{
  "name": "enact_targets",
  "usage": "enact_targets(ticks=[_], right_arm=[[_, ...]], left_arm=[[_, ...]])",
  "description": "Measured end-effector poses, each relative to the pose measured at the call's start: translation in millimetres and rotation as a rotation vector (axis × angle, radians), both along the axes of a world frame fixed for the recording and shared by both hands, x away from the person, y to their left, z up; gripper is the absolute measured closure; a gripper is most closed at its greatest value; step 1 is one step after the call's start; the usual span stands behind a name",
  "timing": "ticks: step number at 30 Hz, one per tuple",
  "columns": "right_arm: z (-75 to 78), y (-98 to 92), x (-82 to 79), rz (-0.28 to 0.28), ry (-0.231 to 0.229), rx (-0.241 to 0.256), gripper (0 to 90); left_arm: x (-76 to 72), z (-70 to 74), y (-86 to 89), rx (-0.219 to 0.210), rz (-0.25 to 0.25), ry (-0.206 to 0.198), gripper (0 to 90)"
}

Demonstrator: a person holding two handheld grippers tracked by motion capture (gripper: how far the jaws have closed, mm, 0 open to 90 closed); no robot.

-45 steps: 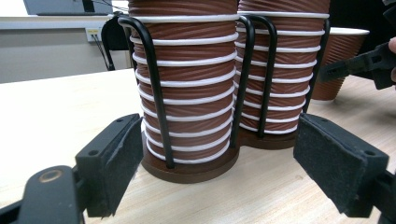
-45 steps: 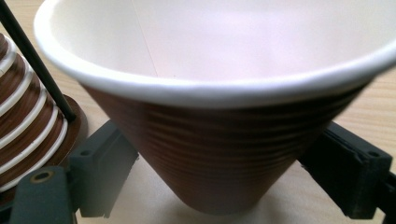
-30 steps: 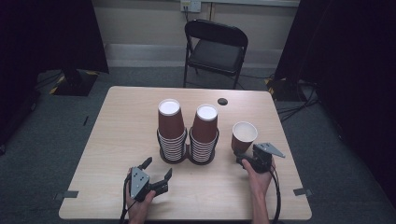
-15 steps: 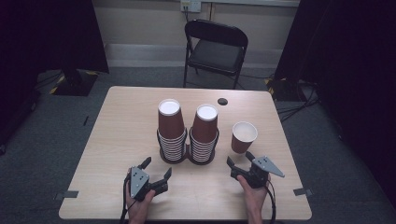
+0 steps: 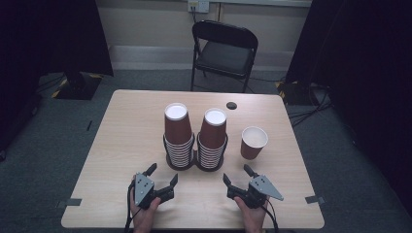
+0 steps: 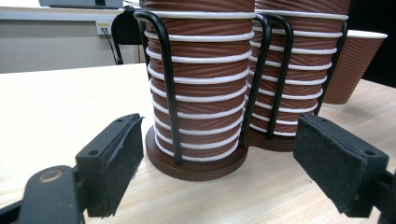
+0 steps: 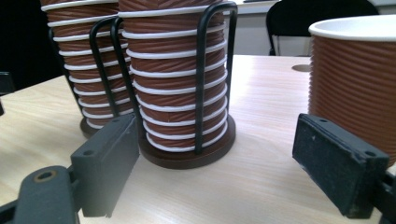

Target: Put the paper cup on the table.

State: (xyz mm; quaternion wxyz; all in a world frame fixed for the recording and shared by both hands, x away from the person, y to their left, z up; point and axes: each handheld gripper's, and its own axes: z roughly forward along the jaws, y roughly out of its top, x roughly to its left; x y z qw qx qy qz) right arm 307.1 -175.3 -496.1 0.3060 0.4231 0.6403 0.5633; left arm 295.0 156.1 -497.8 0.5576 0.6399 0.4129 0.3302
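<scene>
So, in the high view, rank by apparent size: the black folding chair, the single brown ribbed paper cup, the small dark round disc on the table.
1. Black folding chair, largest, though it stands farthest from the camera.
2. Single brown ribbed paper cup, standing upright, apart from the stacks.
3. Small dark round disc, clearly smallest.

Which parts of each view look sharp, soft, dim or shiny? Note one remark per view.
High view: table evenly lit, room edges fall into darkness. Left gripper view: cup stacks crisp, the near left gripper slightly soft, background wall blurred. Right gripper view: single cup large and close, faint sheen on the tabletop beside it.
</scene>
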Motion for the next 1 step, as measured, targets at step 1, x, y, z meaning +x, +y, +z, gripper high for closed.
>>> enact_targets(ticks=[1], right_arm=[[0.0, 0.1, -0.1, 0.003, -0.002, -0.001, 13.7]], left_arm=[[-0.1, 0.0, 0.2, 0.004, 0.003, -0.002, 15.9]])
